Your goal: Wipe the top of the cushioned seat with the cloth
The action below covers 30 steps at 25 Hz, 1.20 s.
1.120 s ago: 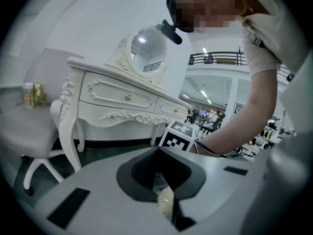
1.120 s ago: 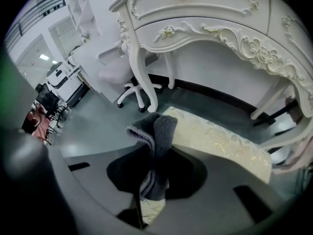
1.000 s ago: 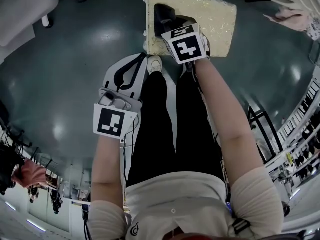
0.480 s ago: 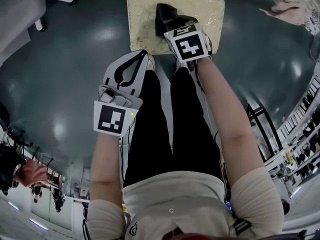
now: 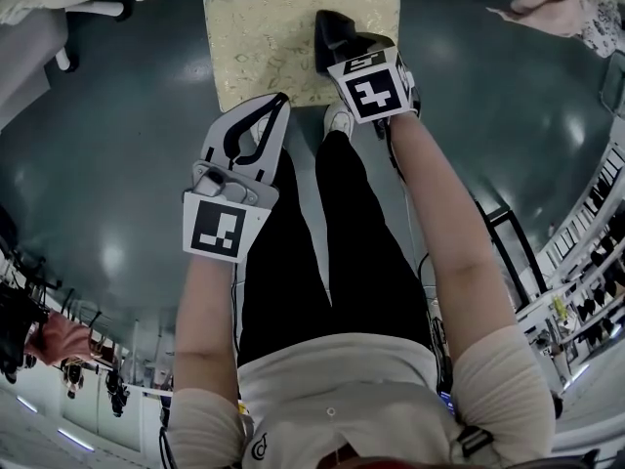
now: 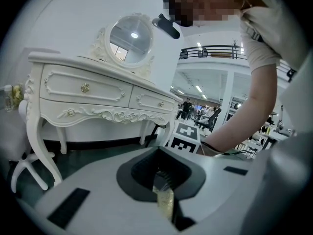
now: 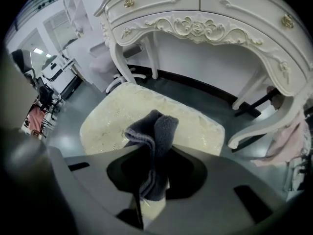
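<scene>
Cream, patterned cushioned seat [image 5: 264, 47] on the dark glossy floor [image 5: 127, 164], with a white shoe [image 5: 339, 120] just off its near edge. Over the seat's right half, close to the right edge: right gripper [image 5: 337, 52], jaws pinched tight on a folded dark grey cloth [image 5: 325, 29]. Same grip in the right gripper view: cloth [image 7: 152, 136] standing up out of the closed jaws in a doubled fold, seat top [image 7: 112, 116] spread below and beyond it. Cannot tell whether the cloth actually touches the cushion.

Left gripper [image 5: 278, 106]: jaws drawn together, nothing held, tips at the seat's near edge, around its middle. In the left gripper view, both jaws pressed against each other round an oval hollow, only a pale yellow sliver showing in the slit. Points toward a white carved dressing table [image 6: 88, 92] topped by an oval mirror [image 6: 129, 35].

Beyond the seat's far edge in the right gripper view: the same table's ornate front and curved legs. Off past the seat's right side, well apart, some pink fabric [image 5: 542, 8].
</scene>
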Tool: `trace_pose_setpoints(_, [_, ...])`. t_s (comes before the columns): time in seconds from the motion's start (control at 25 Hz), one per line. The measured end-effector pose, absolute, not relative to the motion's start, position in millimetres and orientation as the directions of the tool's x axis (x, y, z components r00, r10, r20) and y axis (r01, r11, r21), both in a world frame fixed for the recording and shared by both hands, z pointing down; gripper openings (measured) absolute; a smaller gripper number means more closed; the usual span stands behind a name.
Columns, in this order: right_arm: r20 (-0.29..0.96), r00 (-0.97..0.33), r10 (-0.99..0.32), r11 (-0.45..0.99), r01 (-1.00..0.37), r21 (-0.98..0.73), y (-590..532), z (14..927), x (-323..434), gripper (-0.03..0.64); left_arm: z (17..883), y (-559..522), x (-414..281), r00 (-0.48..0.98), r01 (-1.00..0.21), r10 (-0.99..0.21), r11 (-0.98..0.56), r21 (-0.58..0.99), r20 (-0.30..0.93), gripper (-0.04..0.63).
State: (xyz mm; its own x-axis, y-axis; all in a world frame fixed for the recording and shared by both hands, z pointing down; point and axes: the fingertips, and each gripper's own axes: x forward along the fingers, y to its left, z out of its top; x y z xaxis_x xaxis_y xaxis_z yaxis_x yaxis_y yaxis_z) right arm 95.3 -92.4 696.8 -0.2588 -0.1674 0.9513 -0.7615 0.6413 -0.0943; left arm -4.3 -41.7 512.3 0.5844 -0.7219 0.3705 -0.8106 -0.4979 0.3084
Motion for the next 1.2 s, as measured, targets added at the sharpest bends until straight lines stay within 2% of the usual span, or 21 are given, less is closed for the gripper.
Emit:
trace_pose_setpoints(0.48, [0.961,-0.218,-0.171,0.631,-0.773,-0.064,-99,697,181,0.08,512,-52,66,0.596,-0.803,-0.714,-0.524,0.284,0.367,0.013])
trace_pose_setpoints(0.8, [0.964,-0.181,-0.193,0.627,-0.779,-0.021,-101,700,225,0.077,512,-45,90,0.556,-0.83,-0.749,-0.474,0.294,0.36,0.014])
trace_pose_setpoints(1.04, [0.959,-0.178,-0.219,0.613,-0.79,-0.006,-88,675,228,0.077,513,-26,89,0.559,-0.827,-0.746,-0.466,0.316,0.363,0.014])
trace_pose_setpoints(1.2, [0.952,-0.197,-0.233,0.613,-0.79,-0.014,-77,656,206,0.077,505,-17,65,0.54,-0.84,-0.757,-0.457,0.293,0.368,0.014])
